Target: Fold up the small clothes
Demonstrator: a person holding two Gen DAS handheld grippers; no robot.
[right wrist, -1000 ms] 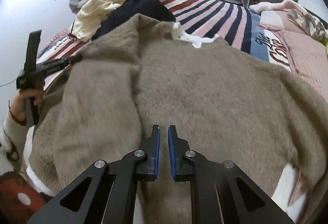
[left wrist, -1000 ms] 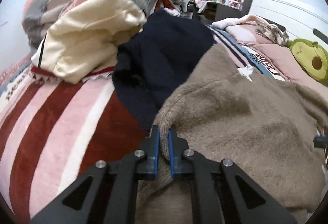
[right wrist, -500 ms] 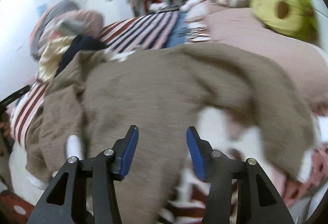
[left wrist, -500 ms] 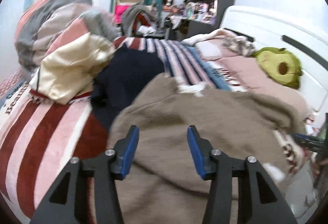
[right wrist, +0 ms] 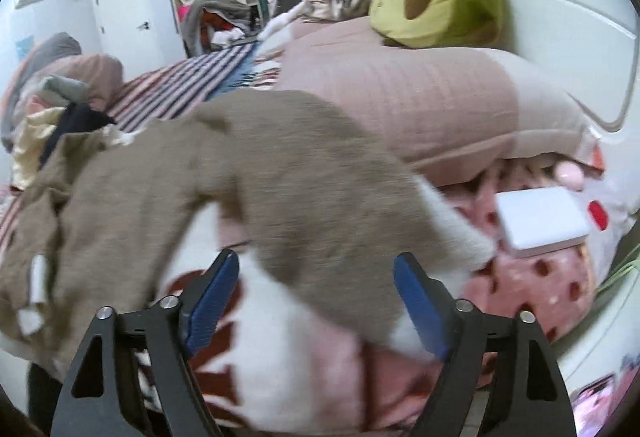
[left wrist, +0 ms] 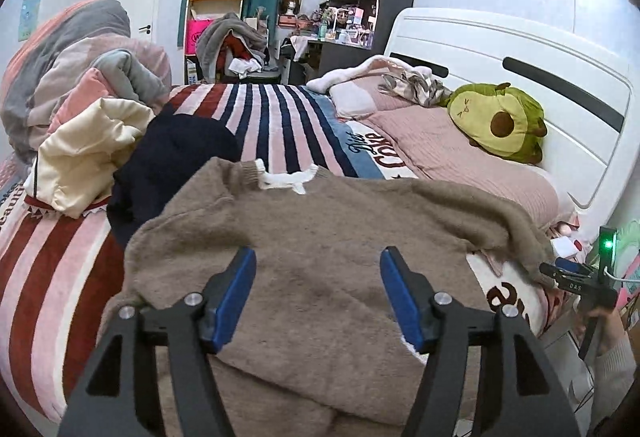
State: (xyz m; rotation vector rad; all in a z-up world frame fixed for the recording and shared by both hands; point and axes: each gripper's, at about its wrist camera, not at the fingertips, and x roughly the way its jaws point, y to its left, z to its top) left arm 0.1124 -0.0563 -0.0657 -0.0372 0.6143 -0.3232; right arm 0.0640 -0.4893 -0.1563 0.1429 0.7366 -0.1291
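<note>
Over the striped bed (left wrist: 280, 117), brown sweater (left wrist: 320, 237) spread flat, left gripper (left wrist: 318, 295) and right gripper (right wrist: 316, 299) jaws wide apart, holding nothing.

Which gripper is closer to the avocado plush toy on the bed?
Right. The right gripper is open over the sweater sleeve beside the pillow under the avocado toy. The left gripper is open over the sweater's body, farther away.
</note>
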